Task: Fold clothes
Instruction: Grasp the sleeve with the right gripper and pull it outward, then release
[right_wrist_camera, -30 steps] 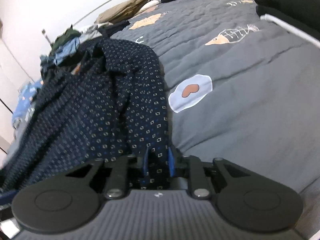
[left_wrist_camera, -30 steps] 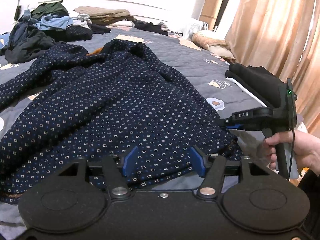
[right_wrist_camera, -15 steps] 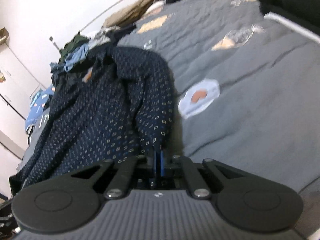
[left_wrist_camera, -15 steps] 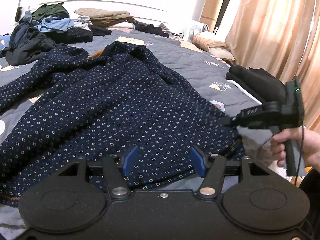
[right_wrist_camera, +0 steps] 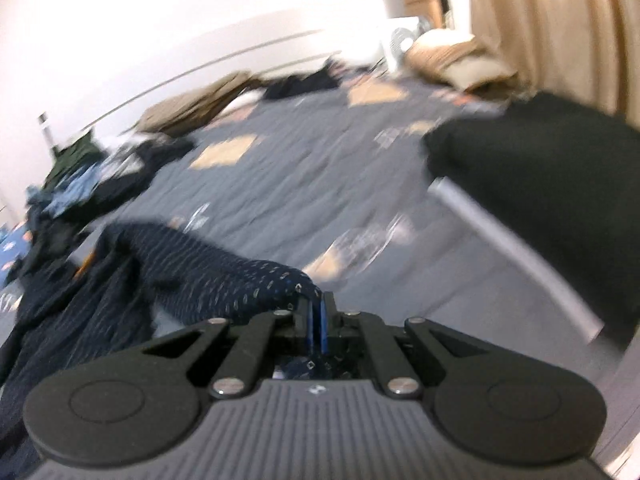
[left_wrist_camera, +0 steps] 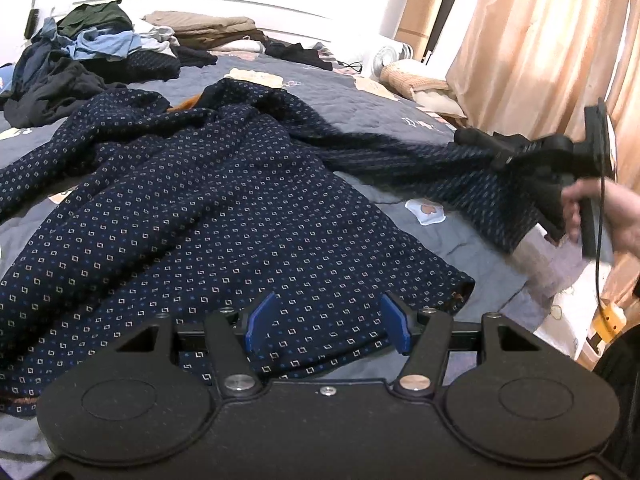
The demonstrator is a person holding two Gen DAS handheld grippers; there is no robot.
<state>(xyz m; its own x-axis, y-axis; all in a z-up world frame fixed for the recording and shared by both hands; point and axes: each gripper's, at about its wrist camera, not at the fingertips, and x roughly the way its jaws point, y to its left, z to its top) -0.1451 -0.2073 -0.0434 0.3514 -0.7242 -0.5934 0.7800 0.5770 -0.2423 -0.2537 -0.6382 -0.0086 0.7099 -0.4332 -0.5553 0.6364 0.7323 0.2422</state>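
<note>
A navy garment with a small diamond print lies spread and rumpled on the grey quilted bed. My left gripper hovers just above its near hem, open, with cloth showing between the blue pads but no grip. In the left wrist view my right gripper is held by a hand at the right, lifting one sleeve off the bed. The blurred right wrist view has my right gripper shut on that sleeve's cloth, which trails away to the left.
A heap of unfolded clothes lies at the bed's far left, with folded tan items at the head. A folded black stack sits on the bed's right side. Peach curtains hang on the right beside pillows.
My right gripper shut on the sleeve's edge, then rose and pulled away to the right, drawing the sleeve up off the bed. The left gripper stayed where it was.
</note>
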